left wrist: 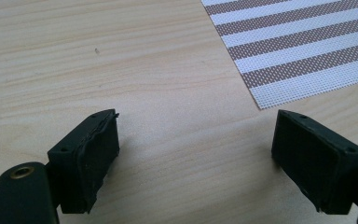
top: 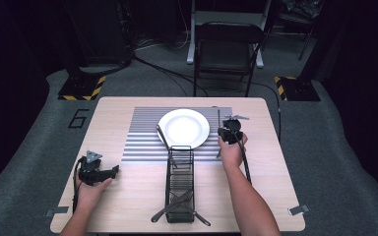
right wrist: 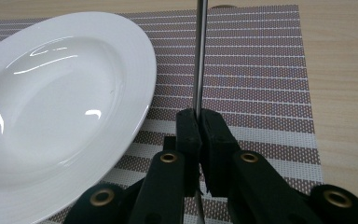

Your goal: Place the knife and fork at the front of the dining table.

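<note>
The thin metal knife is long and shiny. It sits over the striped mat, just beside the white plate, pointing away.

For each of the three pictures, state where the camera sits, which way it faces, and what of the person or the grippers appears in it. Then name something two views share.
High view: above the person's side, looking forward and down on the table; both forearms, left gripper, right gripper.
Left gripper view: along open jaws, over bare wood.
Right gripper view: along jaws shut on a thin metal utensil.
Shared: the striped placemat in both gripper views; the white plate in the high and right gripper views.
</note>
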A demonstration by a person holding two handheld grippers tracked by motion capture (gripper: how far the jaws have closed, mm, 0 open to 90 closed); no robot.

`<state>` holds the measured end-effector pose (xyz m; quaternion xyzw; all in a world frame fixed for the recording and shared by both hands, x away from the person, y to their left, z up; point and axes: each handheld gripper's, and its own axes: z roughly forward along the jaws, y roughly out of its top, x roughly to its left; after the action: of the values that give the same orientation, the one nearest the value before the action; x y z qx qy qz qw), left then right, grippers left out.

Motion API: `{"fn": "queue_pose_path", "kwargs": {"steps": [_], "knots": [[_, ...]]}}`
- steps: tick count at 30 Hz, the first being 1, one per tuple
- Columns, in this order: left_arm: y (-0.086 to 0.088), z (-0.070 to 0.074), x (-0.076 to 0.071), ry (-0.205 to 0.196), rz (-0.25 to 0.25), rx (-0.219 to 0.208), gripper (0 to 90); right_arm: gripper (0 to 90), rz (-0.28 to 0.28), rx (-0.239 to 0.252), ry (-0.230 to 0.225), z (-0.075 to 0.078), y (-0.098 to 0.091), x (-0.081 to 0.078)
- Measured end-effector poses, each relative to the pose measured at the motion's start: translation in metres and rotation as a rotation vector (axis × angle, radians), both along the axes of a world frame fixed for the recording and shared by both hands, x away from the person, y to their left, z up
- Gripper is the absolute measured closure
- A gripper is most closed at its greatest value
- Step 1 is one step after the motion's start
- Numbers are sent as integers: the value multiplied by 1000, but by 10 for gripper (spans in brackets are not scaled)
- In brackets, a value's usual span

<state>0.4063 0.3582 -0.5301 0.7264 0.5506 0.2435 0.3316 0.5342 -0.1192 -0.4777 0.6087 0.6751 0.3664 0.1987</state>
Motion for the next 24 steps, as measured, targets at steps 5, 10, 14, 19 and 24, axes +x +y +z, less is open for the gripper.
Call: {"fn": "queue_pose_path", "kwargs": {"steps": [5,10,14,19,24], "knots": [[0,1,0,5,-5,3,147,870,13,11,3,-1,-1,4],[0,0,0,6,-4,0,147,870,1,15,16,-4,-6,7],[0,0,0,5,-4,1,148,871,-24,20,31,-11,-9,12],[-1,0,0,5,-3,-1,148,872,-54,31,47,-15,-9,14],[-1,0,0,5,-4,0,150,872,-59,40,51,-19,-8,16]]}}
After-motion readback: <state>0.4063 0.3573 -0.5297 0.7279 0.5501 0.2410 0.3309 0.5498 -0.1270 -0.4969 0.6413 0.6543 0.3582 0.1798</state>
